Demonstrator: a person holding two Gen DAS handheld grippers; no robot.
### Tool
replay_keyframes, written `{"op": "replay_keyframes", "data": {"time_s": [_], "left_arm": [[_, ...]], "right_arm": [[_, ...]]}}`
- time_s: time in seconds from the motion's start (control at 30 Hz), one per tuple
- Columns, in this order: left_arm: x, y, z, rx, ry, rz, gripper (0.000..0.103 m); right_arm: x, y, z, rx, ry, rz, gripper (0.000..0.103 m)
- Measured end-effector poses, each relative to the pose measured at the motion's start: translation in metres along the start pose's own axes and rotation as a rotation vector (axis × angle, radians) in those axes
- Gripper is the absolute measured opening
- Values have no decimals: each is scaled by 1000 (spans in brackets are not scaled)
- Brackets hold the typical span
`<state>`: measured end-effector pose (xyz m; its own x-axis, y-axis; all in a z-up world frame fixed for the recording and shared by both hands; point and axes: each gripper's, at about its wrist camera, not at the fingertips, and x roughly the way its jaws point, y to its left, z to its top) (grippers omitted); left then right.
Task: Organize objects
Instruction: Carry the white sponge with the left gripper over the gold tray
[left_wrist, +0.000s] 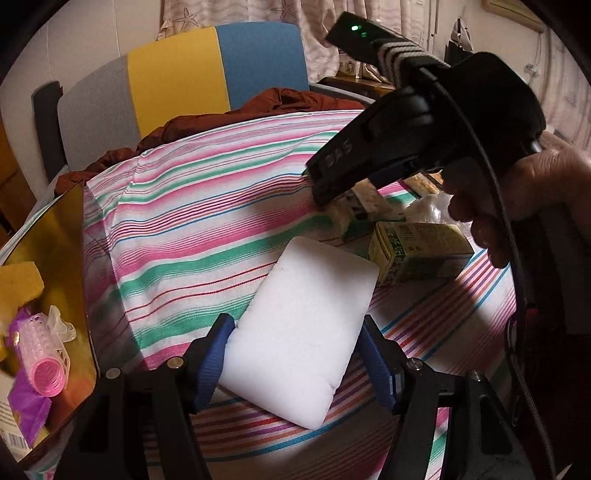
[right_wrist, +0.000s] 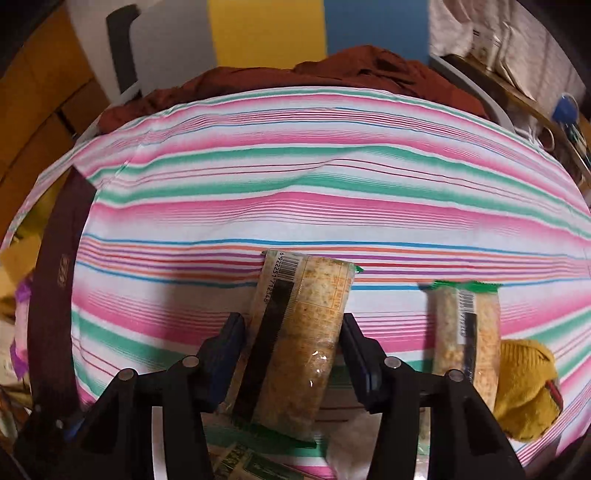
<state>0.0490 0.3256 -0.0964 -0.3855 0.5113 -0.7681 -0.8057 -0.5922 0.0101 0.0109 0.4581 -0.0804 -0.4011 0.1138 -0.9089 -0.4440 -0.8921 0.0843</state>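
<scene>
Snack packet (right_wrist: 295, 332) lay on the striped tabletop (right_wrist: 295, 184) between your right hand-held gripper (right_wrist: 291, 354) fingers, the pads narrowed to its sides but seemingly not yet squeezing. You needed to centre it and close gently, since the wrapper looked slippery. Your left hand-held gripper (left_wrist: 295, 354) already clasped the white block (left_wrist: 303, 332), near the gold box (left_wrist: 66, 229).
</scene>
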Motion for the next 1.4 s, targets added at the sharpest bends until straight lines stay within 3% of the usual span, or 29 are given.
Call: {"op": "replay_keyframes", "data": {"time_s": [0.97,1.4], "left_arm": [[-20,-1,-7,-15,-8,4,65],[-71,9,2,-63,-94,-41,65]], "right_arm": [[-2,6,-8,-72,-13,-41,52],[1,10,-9,-83,-27,-54,52]]}}
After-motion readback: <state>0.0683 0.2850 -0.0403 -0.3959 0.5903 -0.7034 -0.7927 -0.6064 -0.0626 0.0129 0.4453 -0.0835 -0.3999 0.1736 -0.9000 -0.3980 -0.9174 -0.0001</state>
